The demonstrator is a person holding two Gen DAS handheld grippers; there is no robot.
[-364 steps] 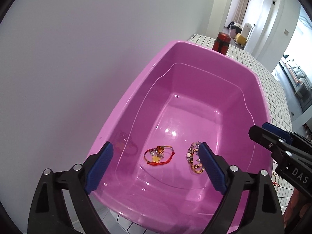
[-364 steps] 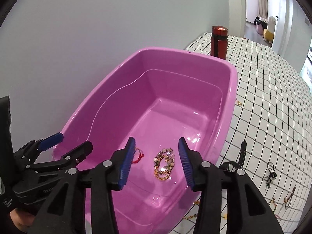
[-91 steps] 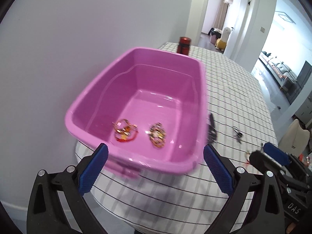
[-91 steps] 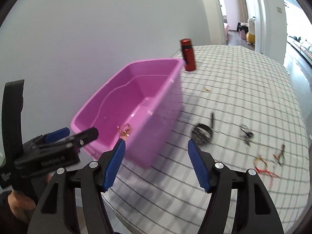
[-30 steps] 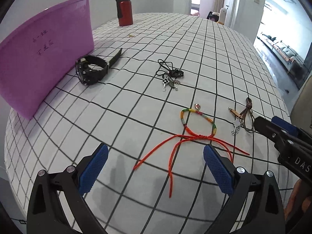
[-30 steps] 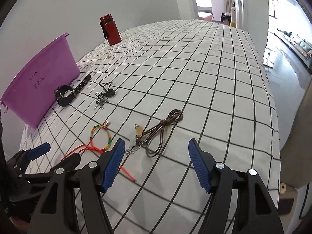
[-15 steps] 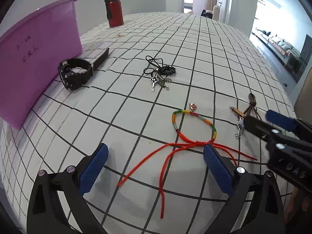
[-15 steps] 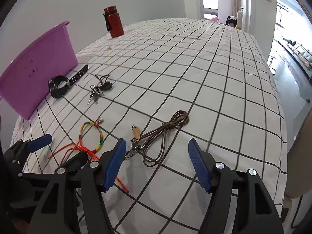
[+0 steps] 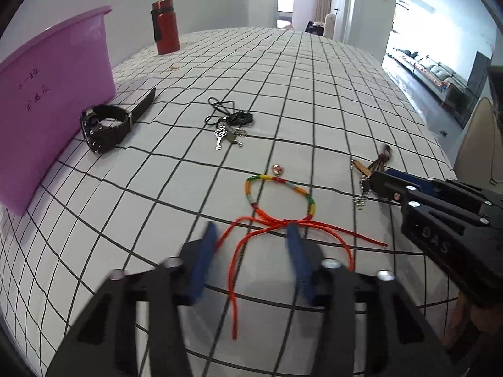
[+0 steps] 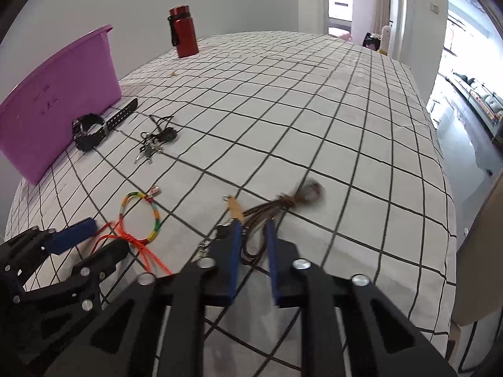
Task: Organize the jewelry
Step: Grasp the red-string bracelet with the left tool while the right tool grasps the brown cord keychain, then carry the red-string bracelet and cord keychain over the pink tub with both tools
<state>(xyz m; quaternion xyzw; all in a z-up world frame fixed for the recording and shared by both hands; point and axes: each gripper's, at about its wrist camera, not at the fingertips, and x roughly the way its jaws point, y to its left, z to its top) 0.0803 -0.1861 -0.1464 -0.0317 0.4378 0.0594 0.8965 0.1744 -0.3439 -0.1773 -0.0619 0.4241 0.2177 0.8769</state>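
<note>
A braided bracelet with red cords (image 9: 280, 198) lies on the checked tablecloth. My left gripper (image 9: 253, 231) is down around its red knot, jaws partly closed with a gap between them. The bracelet also shows in the right wrist view (image 10: 141, 216). A brown cord necklace (image 10: 276, 207) lies to its right. My right gripper (image 10: 253, 226) is down over its cords, jaws nearly closed with the cords between them. The pink tub (image 9: 47, 94) stands at far left.
A black watch (image 9: 110, 122) lies beside the tub. A black cord necklace with key charms (image 9: 228, 122) lies mid-table. A red bottle (image 9: 165, 26) stands at the back. The table's right edge (image 10: 446, 220) drops to the floor.
Both grippers have narrowed from wide open and dropped to the cloth. The left one closed in around the red knot, the right one around the brown cords.
</note>
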